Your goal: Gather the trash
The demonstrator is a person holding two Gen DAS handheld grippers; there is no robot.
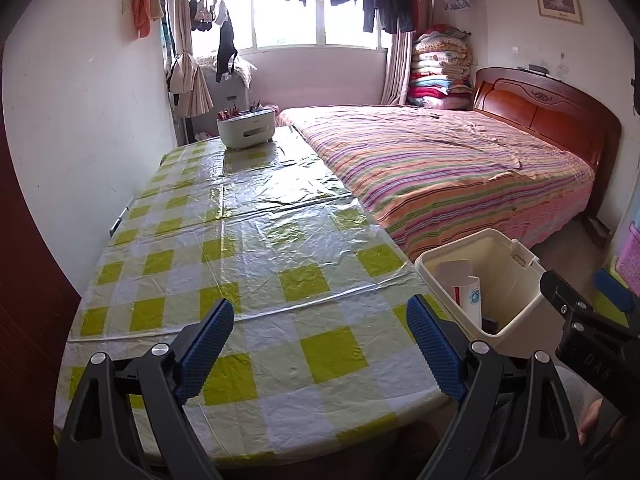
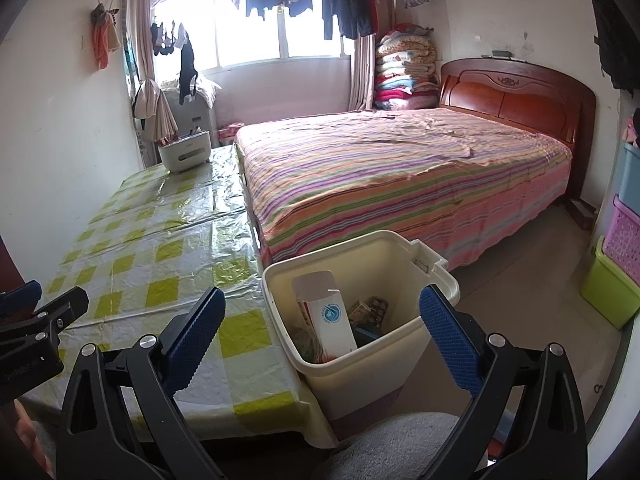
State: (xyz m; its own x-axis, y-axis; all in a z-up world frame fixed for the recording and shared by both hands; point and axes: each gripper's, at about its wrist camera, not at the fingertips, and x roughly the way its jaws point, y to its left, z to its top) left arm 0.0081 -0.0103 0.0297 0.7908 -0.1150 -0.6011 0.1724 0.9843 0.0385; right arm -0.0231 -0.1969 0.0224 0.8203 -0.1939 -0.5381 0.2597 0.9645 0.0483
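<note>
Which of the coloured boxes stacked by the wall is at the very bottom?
The green box is at the bottom, on the floor. The pink basket sits on it, and the blue box tops the stack.

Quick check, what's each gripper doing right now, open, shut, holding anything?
Left gripper: open, empty, above the checked table.
Right gripper: open, empty, by the trash bin.

Little can be read. In the left wrist view, the black body of the right gripper [image 1: 592, 354] bears pale letters that look like "DAS". The white carton [image 2: 334, 326] standing in the trash bin [image 2: 404, 372] carries a round blue logo and a red stripe, its print too small to read.
</note>
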